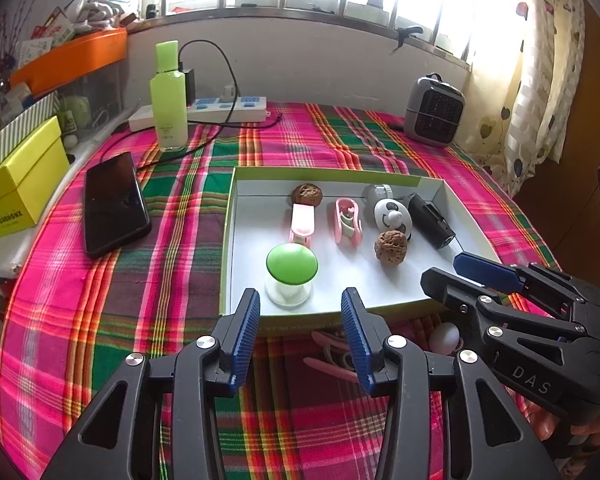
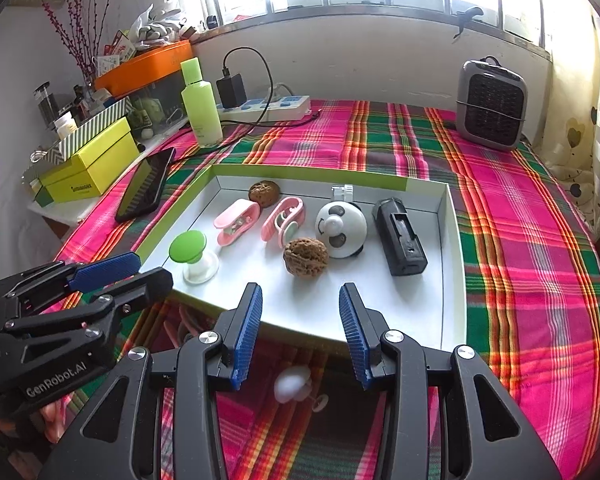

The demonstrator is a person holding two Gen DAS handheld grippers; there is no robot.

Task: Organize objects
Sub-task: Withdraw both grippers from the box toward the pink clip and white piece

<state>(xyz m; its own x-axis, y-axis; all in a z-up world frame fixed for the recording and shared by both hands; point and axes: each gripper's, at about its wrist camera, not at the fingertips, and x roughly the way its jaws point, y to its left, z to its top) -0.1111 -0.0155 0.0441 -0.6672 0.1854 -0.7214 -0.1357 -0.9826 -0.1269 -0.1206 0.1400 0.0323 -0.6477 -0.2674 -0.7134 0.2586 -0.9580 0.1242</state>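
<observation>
A white tray with a green rim (image 1: 332, 174) (image 2: 420, 312) sits on the plaid cloth. It holds a green-capped jar (image 1: 291, 274) (image 2: 192, 256), two pink clips (image 1: 302, 226) (image 1: 348, 222), two walnuts (image 1: 391, 244) (image 1: 307, 194), a panda toy (image 1: 392, 216) (image 2: 342, 230) and a black battery holder (image 1: 430, 220) (image 2: 402, 236). A white egg-shaped toy (image 1: 444, 338) (image 2: 290, 386) and pink bands (image 1: 332, 354) lie on the cloth in front of the tray. My left gripper (image 1: 300, 320) is open and empty at the tray's near edge. My right gripper (image 2: 300, 320) is open and empty above the white toy.
A black phone (image 1: 114, 204) lies left of the tray. A green bottle (image 1: 168, 98), a power strip (image 1: 232, 108) with cables and a small grey heater (image 1: 434, 110) stand at the back. Yellow and orange boxes (image 1: 18, 184) crowd the left edge.
</observation>
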